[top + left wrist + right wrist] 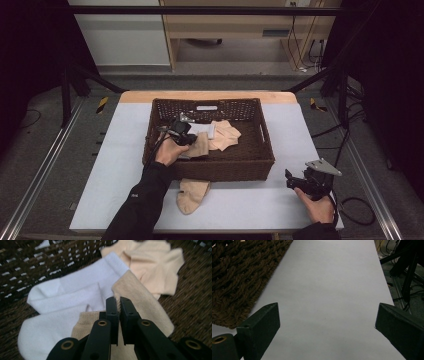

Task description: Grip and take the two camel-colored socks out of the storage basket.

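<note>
Woven dark-brown wicker forms the basket [215,167] standing mid-worktop [110,165], which is covered in pale grey-white sheet. My left gripper [119,305] is inside the basket, near its left wall, jaws pressed almost together and pinching a raised fold of a tan sock [140,300]. That sock is fine-ribbed knit, matte, lying partly over a white sock [72,293], whose fabric looks thicker and softer with a banded cuff. Beyond both lies a peach sock [152,267], crumpled, on the basket floor. 1 further tan sock [192,194] lies flat on the worktop, just in front of the basket's near wall, toe toward me. My right gripper [299,180] hovers low at the worktop's near right corner, beside the basket's corner, jaws spread wide, nothing between them.
</note>
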`<state>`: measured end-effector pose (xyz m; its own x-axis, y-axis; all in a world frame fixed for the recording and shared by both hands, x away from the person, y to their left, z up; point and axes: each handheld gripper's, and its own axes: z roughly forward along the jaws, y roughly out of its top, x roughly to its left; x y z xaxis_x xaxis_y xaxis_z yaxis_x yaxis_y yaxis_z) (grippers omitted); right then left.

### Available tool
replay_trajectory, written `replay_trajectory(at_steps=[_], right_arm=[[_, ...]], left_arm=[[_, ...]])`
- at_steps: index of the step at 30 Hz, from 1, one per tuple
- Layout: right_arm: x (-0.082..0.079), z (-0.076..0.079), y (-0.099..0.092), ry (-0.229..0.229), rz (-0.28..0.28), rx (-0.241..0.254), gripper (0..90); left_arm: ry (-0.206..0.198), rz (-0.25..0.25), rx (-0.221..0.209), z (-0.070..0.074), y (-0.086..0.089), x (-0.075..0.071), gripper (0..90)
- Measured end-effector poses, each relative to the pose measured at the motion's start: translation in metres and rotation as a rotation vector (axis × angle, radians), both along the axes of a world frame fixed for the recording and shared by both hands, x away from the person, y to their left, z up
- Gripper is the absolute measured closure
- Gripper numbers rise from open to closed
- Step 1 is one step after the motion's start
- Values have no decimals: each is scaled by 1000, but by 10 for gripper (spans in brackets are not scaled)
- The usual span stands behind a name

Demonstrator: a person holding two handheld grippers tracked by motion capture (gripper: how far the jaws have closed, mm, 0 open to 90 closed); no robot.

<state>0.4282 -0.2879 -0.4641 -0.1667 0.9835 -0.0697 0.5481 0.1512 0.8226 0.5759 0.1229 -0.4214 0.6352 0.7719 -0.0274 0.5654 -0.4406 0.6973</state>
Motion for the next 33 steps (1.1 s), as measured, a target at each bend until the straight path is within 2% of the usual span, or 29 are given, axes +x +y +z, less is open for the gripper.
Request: replay_trajectory(at_steps=[4,10,13,15,17,18,19,20,25,29,33], right_arm=[[0,1,0,-3,2,3,59],[-1,1,0,-4,3,1,59],[0,1,0,-2,1,0,59],[0,1,0,-1,0,0,59],[0,1,0,-3,0,-2,59],[-1,1,0,-3,0,-3,59],[-1,1,0,-3,0,-3,59],[-1,1,0,-2,-3,1,59],[-1,1,0,-3,-3,2,59],[-1,1,-1,-4,-6,1,59],[-1,1,-1,-5,-5,0,59]], left_arm=[[-47,4,-51,7,5,-4,852],[-159,-2,-133,28,11,-16,853],[-211,-1,-189,40,16,-23,855],[-254,-6,-212,49,19,-28,855],[-267,-2,-220,53,21,-31,856],[-285,6,-257,60,24,-37,856],[-285,6,-257,60,24,-37,856],[-311,3,-273,69,27,-42,856],[-368,-14,-320,92,31,-59,856],[-413,-38,-341,109,33,-75,856],[-437,-63,-361,122,35,-92,856]])
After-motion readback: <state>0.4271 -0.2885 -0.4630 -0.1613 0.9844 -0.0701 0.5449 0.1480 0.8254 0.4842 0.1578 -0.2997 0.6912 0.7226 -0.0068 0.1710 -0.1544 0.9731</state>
